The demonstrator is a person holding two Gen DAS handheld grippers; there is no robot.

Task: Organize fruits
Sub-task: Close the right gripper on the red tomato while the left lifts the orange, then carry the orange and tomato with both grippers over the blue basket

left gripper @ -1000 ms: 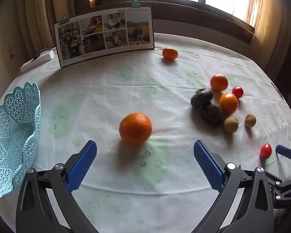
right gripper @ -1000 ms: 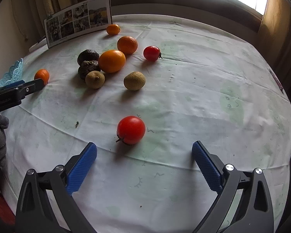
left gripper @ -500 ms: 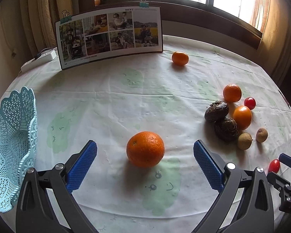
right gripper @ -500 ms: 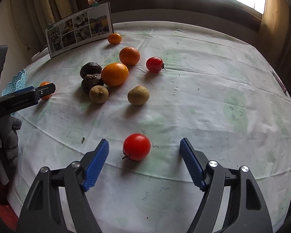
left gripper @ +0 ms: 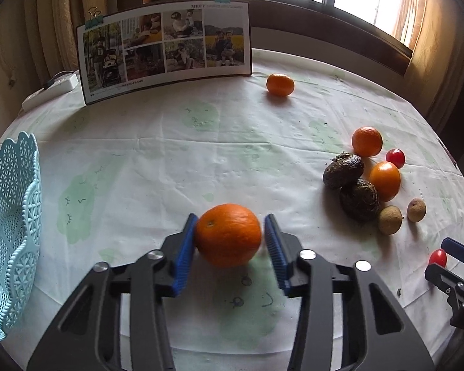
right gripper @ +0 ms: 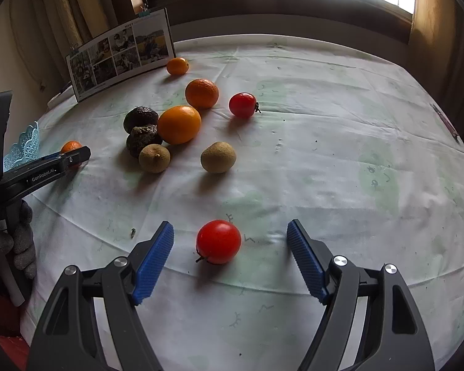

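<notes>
The left gripper [left gripper: 230, 241] has closed onto the orange [left gripper: 228, 234] on the tablecloth, basket [left gripper: 12, 228] well to its left (right gripper [right gripper: 230, 258] gapes around the tomato [right gripper: 218, 241]).

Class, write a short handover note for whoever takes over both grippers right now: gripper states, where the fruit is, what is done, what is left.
Left gripper: shut on the orange, low over the tablecloth.
Right gripper: open, fingers either side of a red tomato, not touching it.
Basket: at the table's left edge; no fruit visible inside.
Still on the cloth: fruit cluster, second tomato, small orange by the photo board.
Done: one orange gripped.
Left: carry it to the basket, then the rest.
</notes>
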